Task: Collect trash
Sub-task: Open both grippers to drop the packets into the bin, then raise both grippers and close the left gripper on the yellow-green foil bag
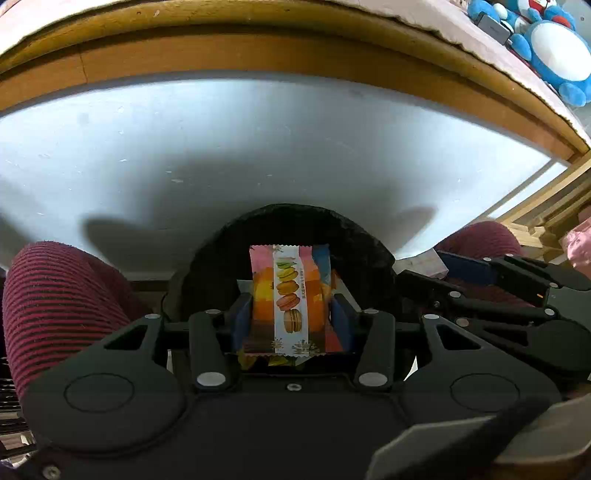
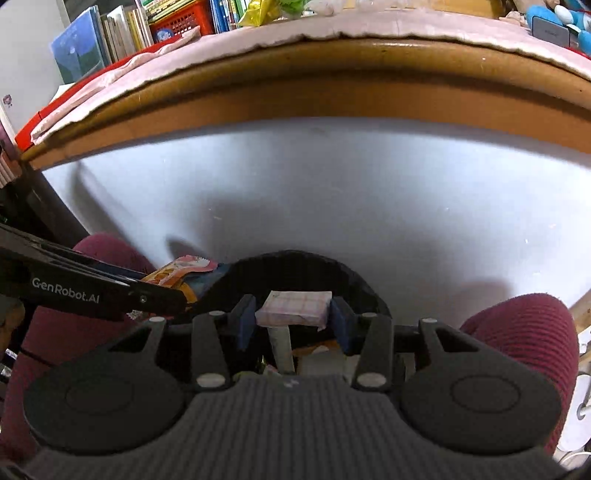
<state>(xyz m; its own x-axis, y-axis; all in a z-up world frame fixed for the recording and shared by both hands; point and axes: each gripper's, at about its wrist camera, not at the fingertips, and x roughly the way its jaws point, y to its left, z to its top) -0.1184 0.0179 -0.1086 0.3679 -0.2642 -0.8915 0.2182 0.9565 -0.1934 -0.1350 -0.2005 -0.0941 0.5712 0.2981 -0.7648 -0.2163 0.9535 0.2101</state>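
My left gripper (image 1: pixel 291 314) is shut on a colourful macaron snack wrapper (image 1: pixel 290 295), held upright over a round black bin (image 1: pixel 291 218) between a person's knees. In the right wrist view my right gripper (image 2: pixel 291 319) is shut on a small pink checked tissue packet (image 2: pixel 293 306), above the same black bin (image 2: pixel 295 262). Several scraps of trash lie inside the bin below the packet. The left gripper (image 2: pixel 96 291) and its wrapper (image 2: pixel 181 273) show at the left of the right view. The right gripper (image 1: pixel 498 291) shows at the right of the left view.
A person's knees in dark red ribbed trousers flank the bin (image 1: pixel 55 302) (image 2: pixel 524 332). A white panel (image 1: pixel 258 147) under a wooden table edge (image 1: pixel 258 59) fills the view ahead. Blue plush toys (image 1: pixel 554 48) sit at the upper right; books (image 2: pixel 122 33) stand at the upper left.
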